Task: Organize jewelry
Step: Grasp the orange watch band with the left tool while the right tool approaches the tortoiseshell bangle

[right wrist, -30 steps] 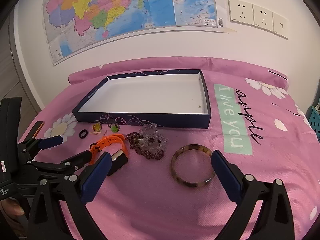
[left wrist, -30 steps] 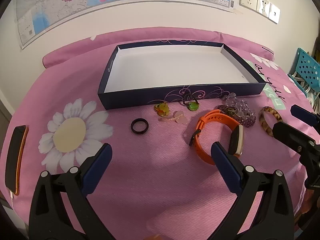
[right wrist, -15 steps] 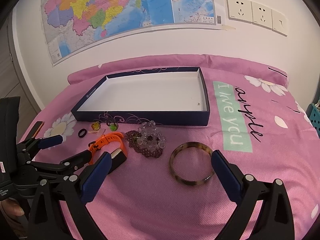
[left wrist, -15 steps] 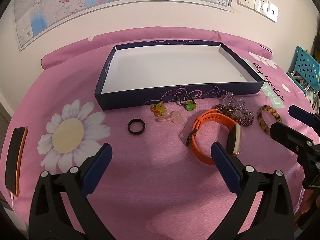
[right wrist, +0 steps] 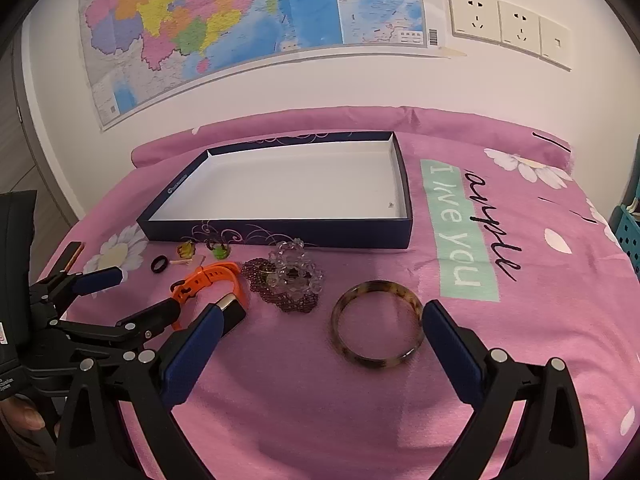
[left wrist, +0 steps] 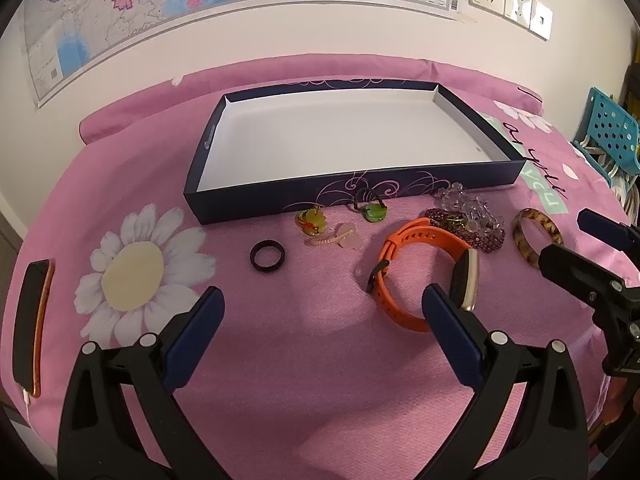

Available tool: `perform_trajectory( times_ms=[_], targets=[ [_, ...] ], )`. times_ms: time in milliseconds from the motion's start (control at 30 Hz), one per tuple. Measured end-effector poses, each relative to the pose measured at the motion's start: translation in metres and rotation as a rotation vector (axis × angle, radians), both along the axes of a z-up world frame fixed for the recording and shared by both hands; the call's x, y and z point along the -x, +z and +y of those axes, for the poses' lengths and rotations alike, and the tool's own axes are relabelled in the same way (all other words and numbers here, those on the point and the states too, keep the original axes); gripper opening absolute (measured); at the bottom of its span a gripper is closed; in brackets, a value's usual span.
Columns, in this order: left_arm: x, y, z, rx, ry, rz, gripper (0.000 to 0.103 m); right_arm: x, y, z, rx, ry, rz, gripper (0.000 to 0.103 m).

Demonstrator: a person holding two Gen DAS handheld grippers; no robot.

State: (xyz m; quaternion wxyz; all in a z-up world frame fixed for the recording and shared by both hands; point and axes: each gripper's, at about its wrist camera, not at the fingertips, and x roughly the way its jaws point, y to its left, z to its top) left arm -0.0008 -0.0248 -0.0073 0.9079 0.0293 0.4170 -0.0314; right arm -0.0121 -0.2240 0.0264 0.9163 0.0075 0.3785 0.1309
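Observation:
A dark blue box (left wrist: pixel 256 200) (right wrist: pixel 280 234) with an empty white inside lies on the pink cloth. In front of it lie a black ring (left wrist: pixel 268 254), a yellow pendant (left wrist: pixel 311 221), a green pendant (left wrist: pixel 374 211), a pink charm (left wrist: pixel 340 239), an orange watch (left wrist: pixel 404 240) (right wrist: pixel 212 274), a clear and purple bead pile (left wrist: pixel 466 216) (right wrist: pixel 292 276) and a tortoiseshell bangle (left wrist: pixel 536 236) (right wrist: pixel 376 330). My left gripper (left wrist: pixel 322 312) is open and empty, just short of the watch. My right gripper (right wrist: pixel 320 326) is open and empty, its fingers either side of the bangle.
A black and orange phone (left wrist: pixel 32 324) lies at the cloth's left edge. A blue perforated basket (left wrist: pixel 610 132) stands at the right. A wall with a map (right wrist: pixel 248 20) and sockets (right wrist: pixel 508 28) is behind the box.
Both grippers have drawn back slightly from the jewelry; the items look a little farther away. Nothing on the cloth has moved.

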Motion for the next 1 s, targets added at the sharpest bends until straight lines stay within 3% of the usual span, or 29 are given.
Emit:
perform_trajectory(
  times_ms=[533, 833, 1000],
  targets=[
    [-0.003, -0.003, -0.006, 0.01, -0.022, 0.015, 0.097, -0.01, -0.002, -0.02, 0.001, -0.026, 0.022, 0.092],
    [-0.005, -0.003, -0.01, 0.045, -0.086, 0.036, 0.08, -0.029, -0.015, -0.051, -0.009, -0.068, 0.094, 0.064],
    [-0.006, -0.006, -0.014, 0.066, -0.128, 0.058, 0.069, -0.034, -0.024, -0.059, -0.034, -0.058, 0.136, 0.041]
  ],
)
